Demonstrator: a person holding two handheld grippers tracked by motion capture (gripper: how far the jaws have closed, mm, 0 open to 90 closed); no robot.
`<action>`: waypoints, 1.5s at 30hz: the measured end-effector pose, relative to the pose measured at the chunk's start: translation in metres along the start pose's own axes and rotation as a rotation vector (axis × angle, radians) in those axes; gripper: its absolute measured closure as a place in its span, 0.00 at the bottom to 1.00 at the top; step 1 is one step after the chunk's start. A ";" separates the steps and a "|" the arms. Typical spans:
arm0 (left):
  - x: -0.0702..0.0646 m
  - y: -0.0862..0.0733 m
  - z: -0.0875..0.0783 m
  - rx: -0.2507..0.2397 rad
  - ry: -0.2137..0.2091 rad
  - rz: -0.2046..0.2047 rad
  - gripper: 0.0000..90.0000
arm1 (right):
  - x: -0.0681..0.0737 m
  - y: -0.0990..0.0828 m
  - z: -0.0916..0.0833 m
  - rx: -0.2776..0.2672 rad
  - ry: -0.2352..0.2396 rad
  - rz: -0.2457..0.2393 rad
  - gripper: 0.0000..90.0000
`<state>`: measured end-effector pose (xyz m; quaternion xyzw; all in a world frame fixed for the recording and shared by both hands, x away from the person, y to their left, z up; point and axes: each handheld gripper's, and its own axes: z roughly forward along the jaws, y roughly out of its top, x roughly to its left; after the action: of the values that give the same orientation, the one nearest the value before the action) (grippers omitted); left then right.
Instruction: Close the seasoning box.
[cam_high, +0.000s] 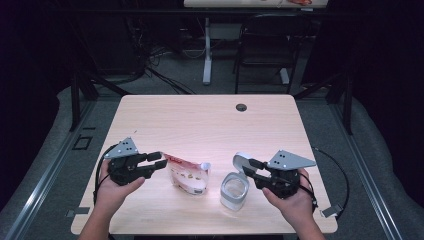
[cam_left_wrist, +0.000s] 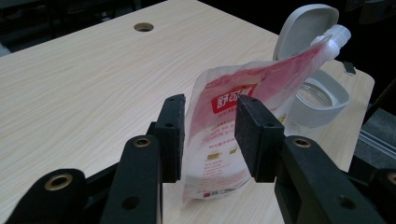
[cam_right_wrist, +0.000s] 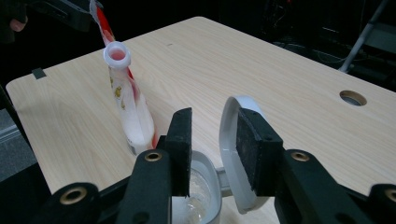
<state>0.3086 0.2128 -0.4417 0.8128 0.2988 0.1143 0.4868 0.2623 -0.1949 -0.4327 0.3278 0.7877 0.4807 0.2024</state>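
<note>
A red and white spouted pouch (cam_high: 187, 177) stands tilted on the wooden table (cam_high: 200, 120), its open spout (cam_high: 204, 165) pointing right. My left gripper (cam_high: 161, 160) is shut on the pouch's left end; in the left gripper view the pouch (cam_left_wrist: 215, 154) sits between the pads of that gripper (cam_left_wrist: 211, 100). To the right stands a clear container (cam_high: 234, 192) with a grey rim and a raised hinged lid (cam_high: 241, 159). My right gripper (cam_right_wrist: 215, 114) is open around the lid (cam_right_wrist: 229, 140): one pad is at the lid, the other stands apart from it. The pouch (cam_right_wrist: 133, 116) rises beyond.
A round cable hole (cam_high: 241, 107) lies near the table's far edge. The far half of the table is bare wood. Beyond it stand a desk leg (cam_high: 207, 60) and a dark chair (cam_high: 265, 45). Cables trail from both grippers over the near edge.
</note>
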 end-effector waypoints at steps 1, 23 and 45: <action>0.001 0.000 0.001 0.001 -0.002 -0.003 0.71 | 0.001 0.000 0.001 0.000 0.002 -0.003 0.74; -0.004 -0.004 0.000 -0.002 -0.013 0.011 0.76 | 0.027 0.011 0.039 0.039 0.121 -0.050 0.74; -0.007 -0.006 -0.003 0.003 -0.020 0.009 0.82 | 0.042 0.024 0.067 0.051 0.200 -0.063 0.71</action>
<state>0.2993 0.2132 -0.4444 0.8160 0.2907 0.1079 0.4879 0.2835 -0.1154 -0.4420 0.2582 0.8259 0.4842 0.1296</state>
